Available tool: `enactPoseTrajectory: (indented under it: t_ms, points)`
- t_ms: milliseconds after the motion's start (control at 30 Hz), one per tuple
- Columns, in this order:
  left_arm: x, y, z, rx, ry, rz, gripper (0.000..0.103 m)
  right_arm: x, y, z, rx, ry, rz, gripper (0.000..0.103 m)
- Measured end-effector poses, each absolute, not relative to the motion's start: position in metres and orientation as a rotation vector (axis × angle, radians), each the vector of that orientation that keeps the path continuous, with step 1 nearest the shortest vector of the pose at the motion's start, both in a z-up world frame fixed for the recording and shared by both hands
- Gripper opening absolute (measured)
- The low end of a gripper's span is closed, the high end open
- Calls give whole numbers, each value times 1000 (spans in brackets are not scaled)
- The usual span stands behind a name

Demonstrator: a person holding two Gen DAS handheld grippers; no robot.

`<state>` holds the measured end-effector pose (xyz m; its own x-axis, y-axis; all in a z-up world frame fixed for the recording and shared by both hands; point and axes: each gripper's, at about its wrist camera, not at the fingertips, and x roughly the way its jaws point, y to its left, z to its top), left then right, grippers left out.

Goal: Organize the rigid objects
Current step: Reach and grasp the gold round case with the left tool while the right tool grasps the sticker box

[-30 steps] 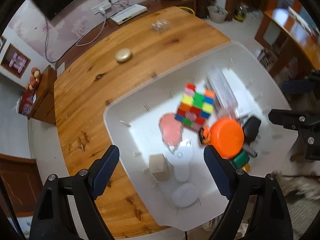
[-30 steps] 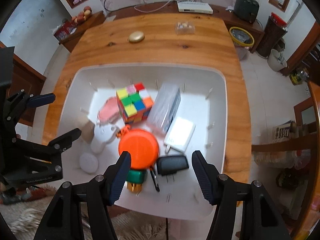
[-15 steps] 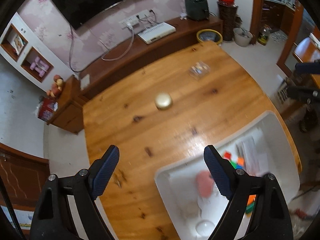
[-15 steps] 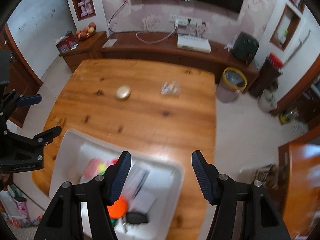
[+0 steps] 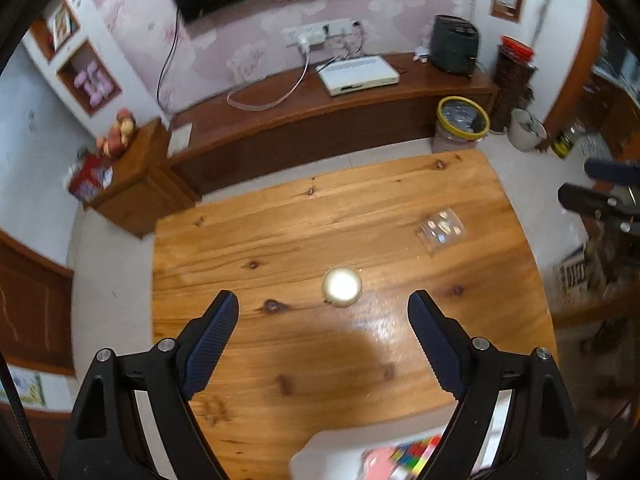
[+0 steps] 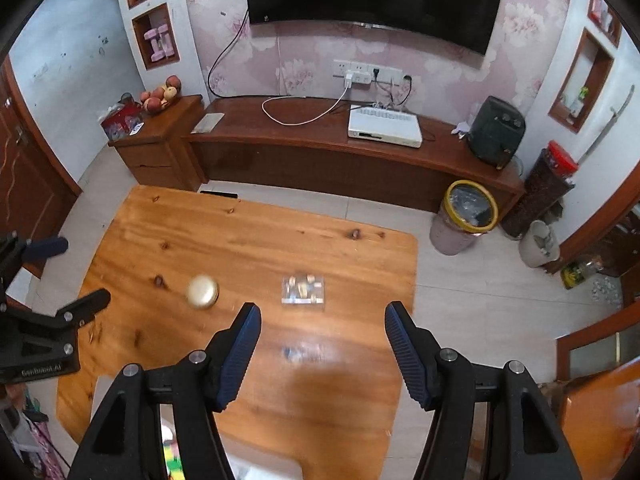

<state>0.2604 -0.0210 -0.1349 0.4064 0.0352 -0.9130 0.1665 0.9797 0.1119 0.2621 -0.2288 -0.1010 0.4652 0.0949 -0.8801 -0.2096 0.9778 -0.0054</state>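
Round gold tin (image 5: 342, 286): we see it lying on the wooden table (image 5: 280, 240), ahead of our left gripper, touching nothing.
Clear plastic case (image 6: 303, 288): we find it flat on the table, apart from the tin, ahead of our right gripper.
White bin (image 5: 332, 456): we glimpse its corner at the table's near edge, with a colourful cube (image 5: 412, 450) inside.
Left gripper (image 5: 323, 318): we hold its jaws spread wide, gripping nothing.
Right gripper (image 6: 322, 328): our jaws gape wide here too, holding nothing.
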Motion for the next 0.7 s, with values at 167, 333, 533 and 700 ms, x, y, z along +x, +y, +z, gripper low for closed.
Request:
enactPoseTrajectory:
  t_ms: [167,333,533,700]
  points:
    - [300,-19,-191,121,1256,-11,88,309,-229,-152,-69,1145,218,65]
    - [317,-20,-243,60,1345,16,88,339,-227,-212,-10,1238,255,65]
    - [326,-26,-279,55,1391,38,88,355,-221,-262,36,1313,271,65]
    - [330,-25,-299,32,1418,54,88,355,-211,-284,41,1338,292,65]
